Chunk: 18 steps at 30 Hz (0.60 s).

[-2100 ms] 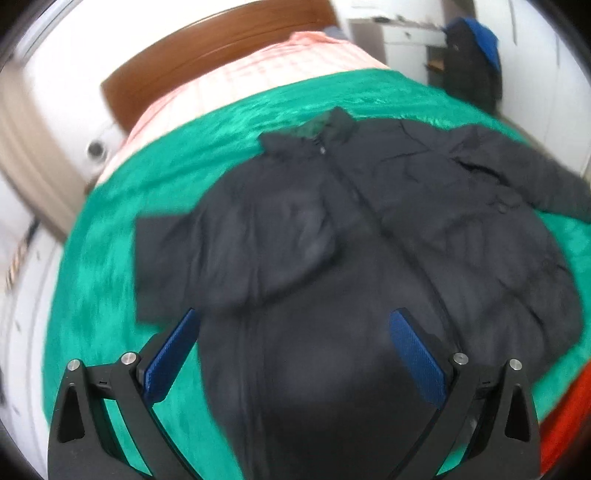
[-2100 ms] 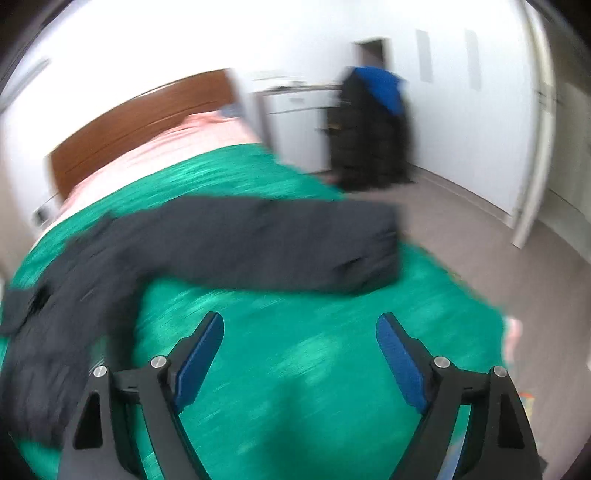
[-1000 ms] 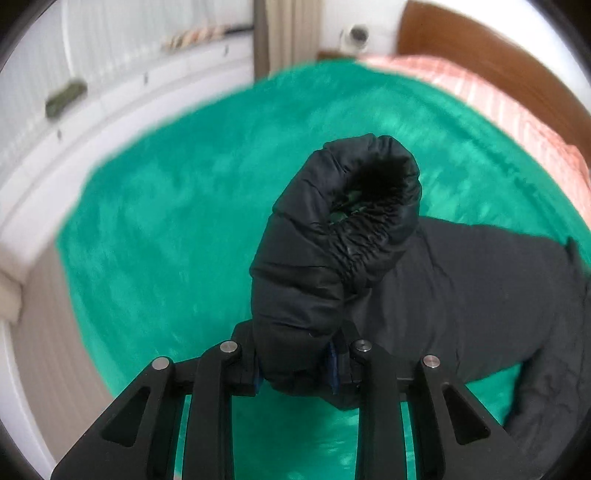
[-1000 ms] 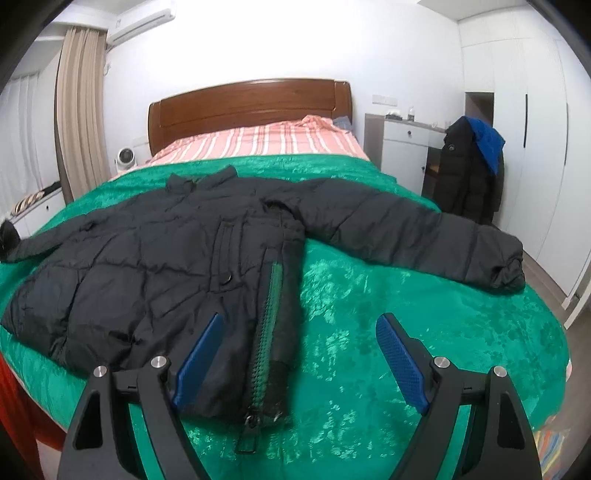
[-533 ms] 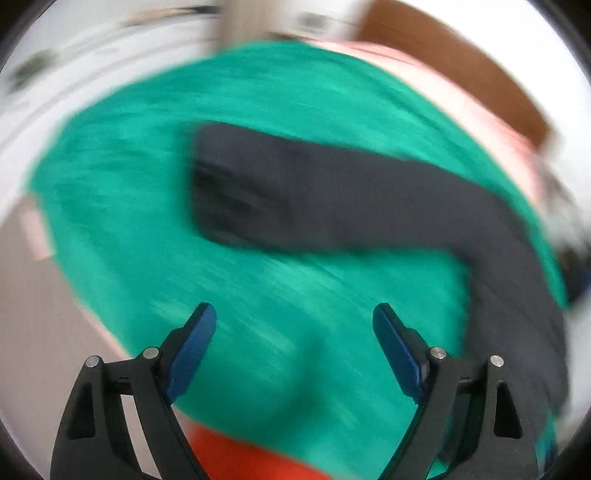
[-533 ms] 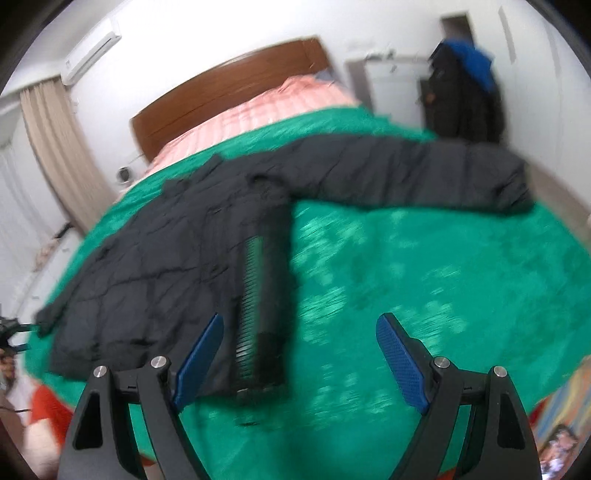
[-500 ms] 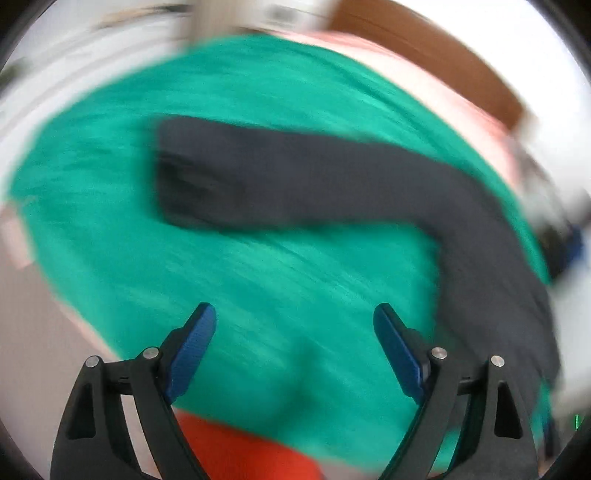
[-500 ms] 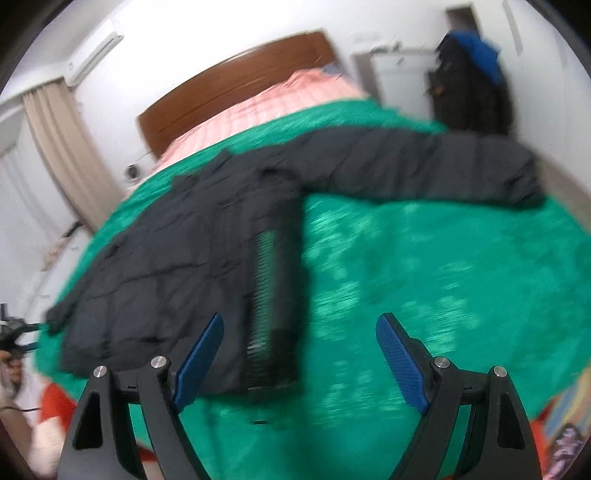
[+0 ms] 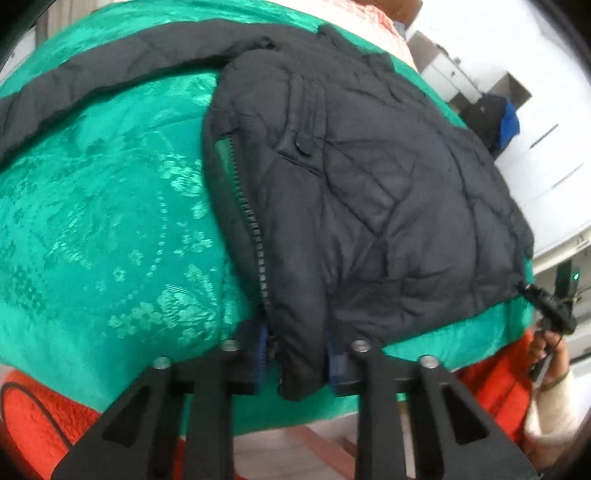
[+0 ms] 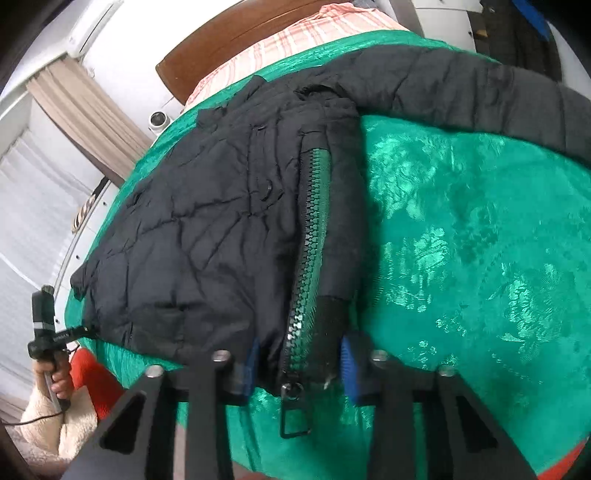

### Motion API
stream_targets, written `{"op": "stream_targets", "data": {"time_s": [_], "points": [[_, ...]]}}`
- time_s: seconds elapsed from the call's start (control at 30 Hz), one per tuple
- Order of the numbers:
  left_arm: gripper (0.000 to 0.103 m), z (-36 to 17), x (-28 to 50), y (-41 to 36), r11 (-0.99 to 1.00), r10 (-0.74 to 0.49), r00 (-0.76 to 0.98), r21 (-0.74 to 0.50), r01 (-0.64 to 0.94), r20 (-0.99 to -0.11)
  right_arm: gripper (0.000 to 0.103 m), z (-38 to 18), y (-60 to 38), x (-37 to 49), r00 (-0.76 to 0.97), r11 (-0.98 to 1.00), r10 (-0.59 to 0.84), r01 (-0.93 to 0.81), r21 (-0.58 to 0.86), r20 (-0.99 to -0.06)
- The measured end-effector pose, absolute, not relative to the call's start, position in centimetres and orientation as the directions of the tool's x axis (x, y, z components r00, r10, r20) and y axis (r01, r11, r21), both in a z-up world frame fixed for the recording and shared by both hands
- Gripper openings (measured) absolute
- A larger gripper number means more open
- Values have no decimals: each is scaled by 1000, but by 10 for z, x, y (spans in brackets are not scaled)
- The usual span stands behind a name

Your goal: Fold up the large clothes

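Observation:
A black quilted jacket [image 9: 369,177] lies spread on a green bedspread [image 9: 92,229], with a green-lined zipper [image 9: 251,221] along its front edge. My left gripper [image 9: 295,356] is shut on the jacket's bottom hem corner at the zipper. In the right wrist view the same jacket [image 10: 207,229] shows, and my right gripper [image 10: 301,363] is shut on the hem at the zipper's [image 10: 308,236] lower end, with the pull tab [image 10: 293,413] hanging down. One sleeve [image 10: 480,92] stretches to the right across the bed.
The bed has a wooden headboard [image 10: 236,40] and a pink plaid sheet [image 10: 303,33]. An orange layer [image 9: 33,417] shows under the bedspread edge. A hand holding the other gripper [image 10: 48,332] shows at the left. Curtains [image 10: 92,122] and a dark hanging coat [image 9: 487,118] stand beside the bed.
Both grippers were open above the bed half a second ago. Now each has come down to the near edge and shut on the jacket's bottom hem.

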<state>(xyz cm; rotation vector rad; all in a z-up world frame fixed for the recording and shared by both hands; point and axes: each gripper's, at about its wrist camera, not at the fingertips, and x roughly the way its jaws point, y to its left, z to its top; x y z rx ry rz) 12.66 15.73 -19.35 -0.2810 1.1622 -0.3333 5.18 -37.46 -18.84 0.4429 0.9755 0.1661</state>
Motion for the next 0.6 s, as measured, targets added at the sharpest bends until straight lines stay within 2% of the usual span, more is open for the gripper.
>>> {"op": "stream_targets", "data": {"time_s": [0.23, 0.5, 0.6], "points": [[18, -193, 105, 170, 924, -381, 336, -368, 104, -861, 26, -168, -362, 21, 536, 912, 326, 40, 409, -779], [19, -207, 106, 164, 942, -336, 309, -318, 109, -890, 27, -204, -363, 20, 498, 895, 318, 122, 428, -807], [28, -200, 104, 163, 956, -293, 333, -266, 124, -896, 30, -200, -361, 16, 503, 911, 291, 114, 396, -814]]}}
